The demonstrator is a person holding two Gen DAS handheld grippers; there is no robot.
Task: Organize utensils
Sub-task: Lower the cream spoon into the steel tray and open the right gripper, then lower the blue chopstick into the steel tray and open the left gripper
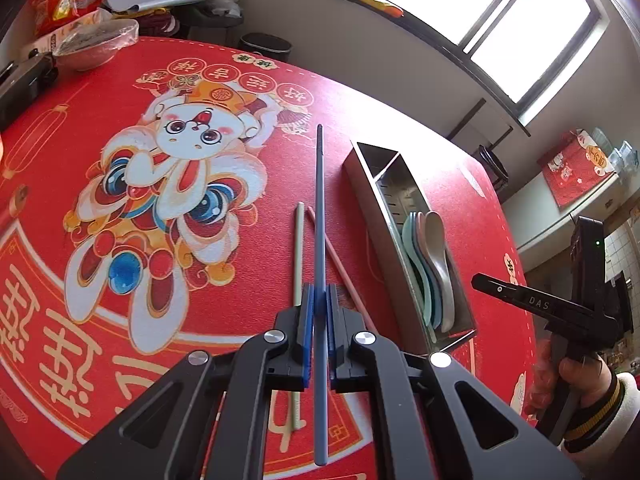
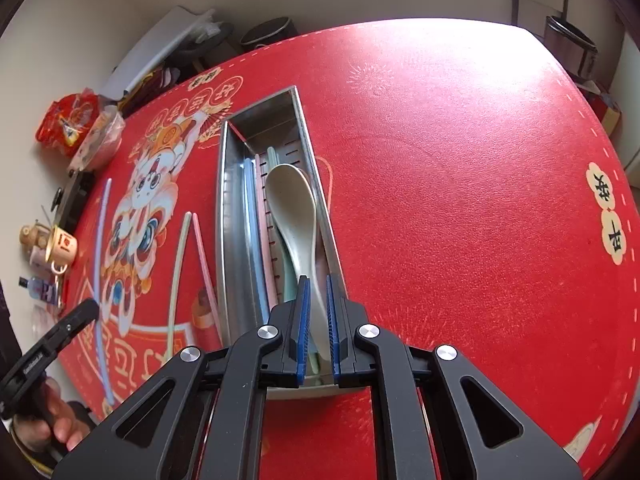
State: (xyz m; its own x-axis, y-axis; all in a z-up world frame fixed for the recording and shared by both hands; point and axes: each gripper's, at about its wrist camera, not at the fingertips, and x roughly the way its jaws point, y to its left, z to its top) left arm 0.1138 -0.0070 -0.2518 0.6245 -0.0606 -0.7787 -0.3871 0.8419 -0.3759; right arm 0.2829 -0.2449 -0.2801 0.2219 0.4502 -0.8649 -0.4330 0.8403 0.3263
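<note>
In the left wrist view, at centre, the left gripper (image 1: 319, 300) pinches a blue chopstick (image 1: 320, 208) beside the steel utensil box (image 1: 380, 216) at right, where the right gripper (image 2: 318, 312), barely parted and opening, straddles a cream spoon (image 2: 292, 200) untouched.

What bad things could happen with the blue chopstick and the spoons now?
1. The left gripper pinches the long blue chopstick partway along it, so it might swivel or slip out.
2. The metal utensil box is narrow, so the chopstick's tip could hit its rim and miss.
3. The right gripper is opening around the beige spoon; pulling away carelessly might drag the spoon or nudge the box.
</note>
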